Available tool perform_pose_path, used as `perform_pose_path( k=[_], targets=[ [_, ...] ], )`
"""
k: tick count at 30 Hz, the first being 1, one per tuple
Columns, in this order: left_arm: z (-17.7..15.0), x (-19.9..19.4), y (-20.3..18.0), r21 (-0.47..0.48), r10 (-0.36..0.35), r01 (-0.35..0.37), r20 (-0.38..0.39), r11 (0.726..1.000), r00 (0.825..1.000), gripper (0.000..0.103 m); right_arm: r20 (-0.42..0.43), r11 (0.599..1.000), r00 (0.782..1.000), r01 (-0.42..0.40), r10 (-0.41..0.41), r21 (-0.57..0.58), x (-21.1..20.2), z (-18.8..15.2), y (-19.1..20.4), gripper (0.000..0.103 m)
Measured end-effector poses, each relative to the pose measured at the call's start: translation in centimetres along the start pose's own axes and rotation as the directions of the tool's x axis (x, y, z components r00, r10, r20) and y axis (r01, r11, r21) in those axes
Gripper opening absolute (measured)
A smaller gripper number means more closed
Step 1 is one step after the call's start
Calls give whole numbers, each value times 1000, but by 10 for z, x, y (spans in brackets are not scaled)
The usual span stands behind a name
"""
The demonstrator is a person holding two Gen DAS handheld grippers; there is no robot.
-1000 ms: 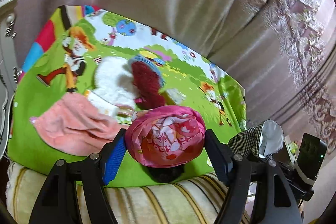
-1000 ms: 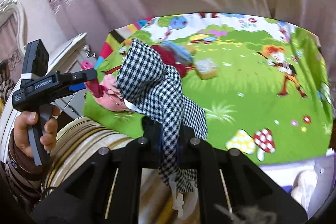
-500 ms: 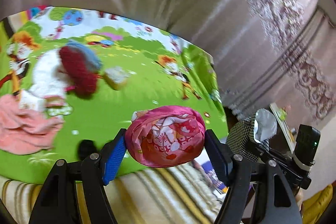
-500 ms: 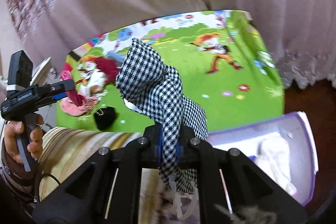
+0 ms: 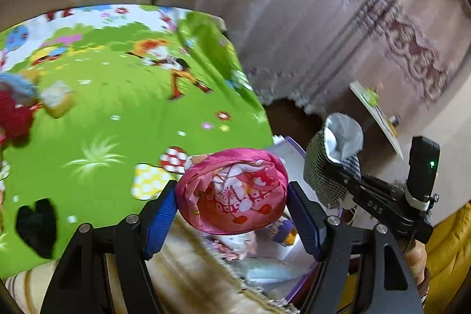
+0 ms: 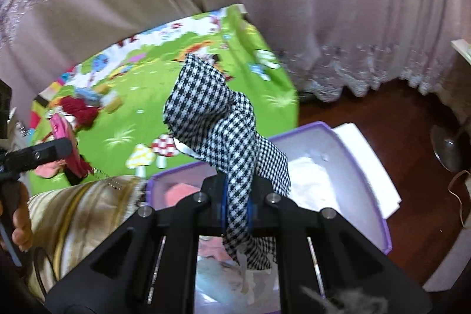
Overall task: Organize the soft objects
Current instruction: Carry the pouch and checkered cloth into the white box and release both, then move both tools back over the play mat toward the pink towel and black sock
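Observation:
My left gripper (image 5: pixel 232 214) is shut on a pink patterned cloth bundle (image 5: pixel 235 193), its blue pads pressing both sides. The bundle hangs over the bed's edge, near the purple bin (image 5: pixel 291 287) below. My right gripper (image 6: pixel 235 205) is shut on a black-and-white checked cloth (image 6: pixel 217 114), which stands up above the jaws and hangs down behind them. It hovers over the purple bin (image 6: pixel 379 211), which holds white and pink soft items. In the left wrist view the right gripper (image 5: pixel 338 178) with the checked cloth (image 5: pixel 321 181) is at right.
A green cartoon play mat (image 5: pixel 117 108) covers the bed, with a red-and-blue knitted item (image 5: pixel 14 108), a small yellow-white piece (image 5: pixel 57 99) and a black item (image 5: pixel 36 225) on it. Curtains (image 6: pixel 294 5) hang behind. A striped blanket (image 6: pixel 76 214) lies at the bed's edge. Dark wood floor (image 6: pixel 412 114) is at right.
Both grippers swung right, away from the pile on the mat and towards the bed's edge. The purple bin came into view under them. Both grips are unchanged.

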State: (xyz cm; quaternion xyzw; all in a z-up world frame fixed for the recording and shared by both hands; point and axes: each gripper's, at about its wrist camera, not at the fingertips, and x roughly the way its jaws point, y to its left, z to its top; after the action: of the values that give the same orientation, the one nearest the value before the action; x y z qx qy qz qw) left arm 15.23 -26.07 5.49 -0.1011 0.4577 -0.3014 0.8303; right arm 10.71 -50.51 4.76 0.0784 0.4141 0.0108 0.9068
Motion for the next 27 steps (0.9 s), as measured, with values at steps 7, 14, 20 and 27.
perform_pose_path(
  k=[7, 14, 20, 27],
  targets=[
    [3, 38, -31, 49, -64, 68, -77, 996, 995, 75, -3, 995, 995, 98, -98, 29, 0, -4, -20, 12],
    [2, 61, -45, 63, -71, 80, -141, 995, 987, 84, -22, 984, 987, 163, -162, 69, 1, -6, -36, 40],
    [1, 58, -36, 36, -72, 78, -138, 996, 988, 84, -10, 983, 986, 167, -166, 76, 0, -6, -36, 61],
    [0, 52, -28, 25, -69, 72, -128, 997, 989, 84, -2, 976, 978, 207, -207, 60, -1, -4, -30, 69]
  ],
)
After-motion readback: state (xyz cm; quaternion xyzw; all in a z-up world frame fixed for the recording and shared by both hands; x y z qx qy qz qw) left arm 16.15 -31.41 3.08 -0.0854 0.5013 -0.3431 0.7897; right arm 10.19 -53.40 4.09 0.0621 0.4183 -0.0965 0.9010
